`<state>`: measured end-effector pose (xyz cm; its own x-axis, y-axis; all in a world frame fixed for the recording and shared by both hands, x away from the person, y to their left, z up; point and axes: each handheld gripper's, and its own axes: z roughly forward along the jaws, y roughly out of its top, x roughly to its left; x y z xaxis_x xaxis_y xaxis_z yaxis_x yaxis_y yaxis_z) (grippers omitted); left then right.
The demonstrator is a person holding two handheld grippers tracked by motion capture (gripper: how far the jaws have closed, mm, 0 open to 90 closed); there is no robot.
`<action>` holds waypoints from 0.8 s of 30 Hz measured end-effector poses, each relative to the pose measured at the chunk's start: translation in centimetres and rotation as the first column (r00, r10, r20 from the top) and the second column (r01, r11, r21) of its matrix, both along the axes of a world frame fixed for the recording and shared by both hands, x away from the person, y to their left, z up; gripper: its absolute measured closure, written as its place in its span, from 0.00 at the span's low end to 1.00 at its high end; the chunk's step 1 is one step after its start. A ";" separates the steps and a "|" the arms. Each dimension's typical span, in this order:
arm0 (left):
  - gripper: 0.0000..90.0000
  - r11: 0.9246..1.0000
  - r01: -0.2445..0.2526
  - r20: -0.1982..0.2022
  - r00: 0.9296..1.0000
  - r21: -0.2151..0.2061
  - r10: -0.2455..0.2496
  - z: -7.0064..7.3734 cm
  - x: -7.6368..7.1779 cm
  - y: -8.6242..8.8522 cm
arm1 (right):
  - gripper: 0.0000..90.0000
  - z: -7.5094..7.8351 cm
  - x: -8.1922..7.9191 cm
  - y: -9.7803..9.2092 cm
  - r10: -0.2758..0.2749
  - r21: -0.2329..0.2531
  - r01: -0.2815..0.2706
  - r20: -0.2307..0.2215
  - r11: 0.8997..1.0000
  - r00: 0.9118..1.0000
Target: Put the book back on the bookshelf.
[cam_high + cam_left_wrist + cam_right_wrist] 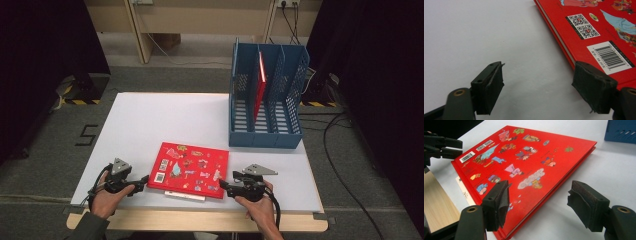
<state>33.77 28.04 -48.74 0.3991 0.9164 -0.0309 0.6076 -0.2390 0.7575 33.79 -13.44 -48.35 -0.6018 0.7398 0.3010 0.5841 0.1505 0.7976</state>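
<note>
White surface (pixel 150 125) with a wooden front edge. Near that edge, lying flat: red picture book (pixel 189 170) over a thin white booklet (pixel 186 195). At back right, standing: blue file rack (pixel 267 127).

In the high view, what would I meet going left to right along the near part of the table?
Left hand-held gripper → red book → right hand-held gripper

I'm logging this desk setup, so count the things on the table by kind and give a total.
Red books: 2, one flat, one upright in the rack
Blue file rack: 1
White booklet under the flat book: 1
Total: 4
</note>
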 end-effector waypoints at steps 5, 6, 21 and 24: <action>0.37 1.000 0.007 0.002 1.000 0.020 -0.007 0.2 -0.3 -0.4 | 0.36 -0.3 -0.1 0.1 0.010 -0.011 -0.010 -0.019 1.000 1.000; 0.37 0.999 0.008 0.010 1.000 0.033 -0.009 0.2 -0.3 -0.5 | 0.36 -0.3 -0.1 0.1 0.008 -0.008 -0.008 -0.023 1.000 1.000; 0.26 0.995 0.086 0.002 0.996 0.045 -0.086 0.4 -1.1 -2.4 | 0.36 -1.3 0.7 -0.4 -0.016 0.044 0.022 -0.113 0.999 0.993; 0.26 0.995 0.086 0.000 0.996 0.043 -0.087 0.3 -1.1 -2.4 | 0.34 -1.6 0.8 -0.1 -0.016 0.048 0.022 -0.126 0.999 0.992</action>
<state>32.67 25.64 -48.40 0.4769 0.8789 0.0090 0.5815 -0.3232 0.7466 34.61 -13.57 -49.95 -0.5431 0.7329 0.4097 0.6824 0.1009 0.7240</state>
